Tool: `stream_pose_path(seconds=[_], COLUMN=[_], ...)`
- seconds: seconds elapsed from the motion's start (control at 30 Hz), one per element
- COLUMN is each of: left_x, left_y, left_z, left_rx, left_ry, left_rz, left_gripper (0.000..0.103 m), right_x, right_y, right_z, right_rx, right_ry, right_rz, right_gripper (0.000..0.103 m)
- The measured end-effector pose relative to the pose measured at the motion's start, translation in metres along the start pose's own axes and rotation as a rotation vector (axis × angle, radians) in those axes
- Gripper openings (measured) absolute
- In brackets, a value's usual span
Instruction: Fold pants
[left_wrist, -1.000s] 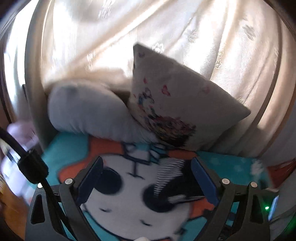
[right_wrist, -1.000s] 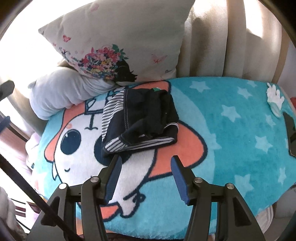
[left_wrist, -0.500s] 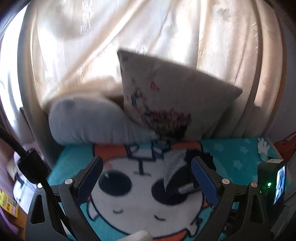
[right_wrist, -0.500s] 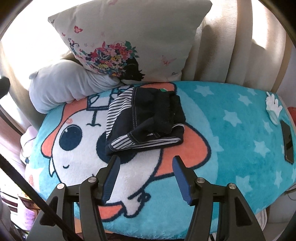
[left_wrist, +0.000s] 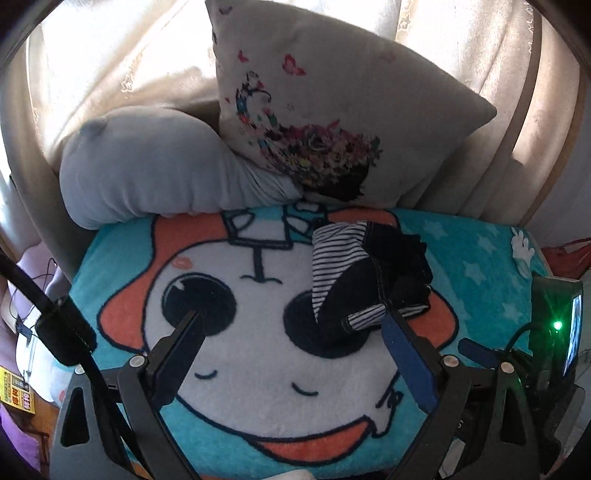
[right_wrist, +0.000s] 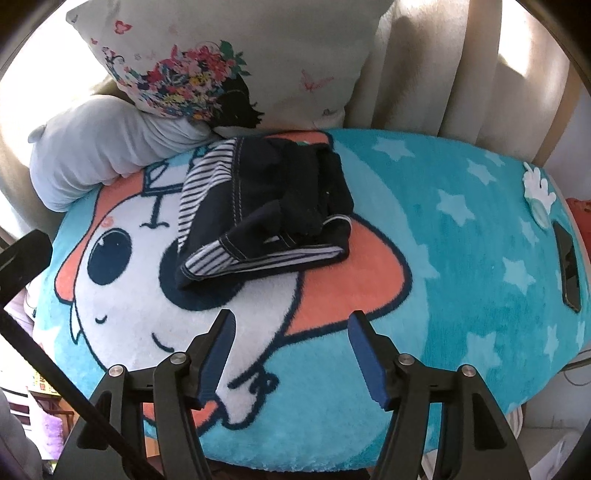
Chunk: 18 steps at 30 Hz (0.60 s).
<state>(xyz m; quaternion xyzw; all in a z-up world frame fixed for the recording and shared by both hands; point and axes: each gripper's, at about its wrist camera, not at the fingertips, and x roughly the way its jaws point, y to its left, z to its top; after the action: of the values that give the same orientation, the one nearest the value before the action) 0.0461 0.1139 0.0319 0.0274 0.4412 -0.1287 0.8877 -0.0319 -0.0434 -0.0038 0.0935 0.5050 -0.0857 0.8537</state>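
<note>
Both cameras have drawn back, showing more blanket. Dark striped-lined pants lie in a compact bundle on its cartoon face, folding apparently finished, long axis running from the pillows toward the front. Left gripper and right gripper hover released, holding nothing.

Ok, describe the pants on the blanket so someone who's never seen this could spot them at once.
Find the turquoise cartoon blanket with white stars. Near its far side, just in front of the floral cushion and grey pillow, lie the pants: a crumpled dark navy bundle, the only thing here with narrow black-and-white striped lining showing.
</note>
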Motion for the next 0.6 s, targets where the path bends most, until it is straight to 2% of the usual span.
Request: stream_pose_path(seconds=[0.6], left_x=[0.022], left_y=[-0.021], left_z=[0.003], left_rx=[-0.008], left_ry=[0.059], left_rz=[-0.012], left_gripper=[0.096], right_x=[0.020], right_y=[-0.024], right_z=[0.011], right_rx=[0.009], right_ry=[0.050], right_rz=[-0.009], right_gripper=[0.069])
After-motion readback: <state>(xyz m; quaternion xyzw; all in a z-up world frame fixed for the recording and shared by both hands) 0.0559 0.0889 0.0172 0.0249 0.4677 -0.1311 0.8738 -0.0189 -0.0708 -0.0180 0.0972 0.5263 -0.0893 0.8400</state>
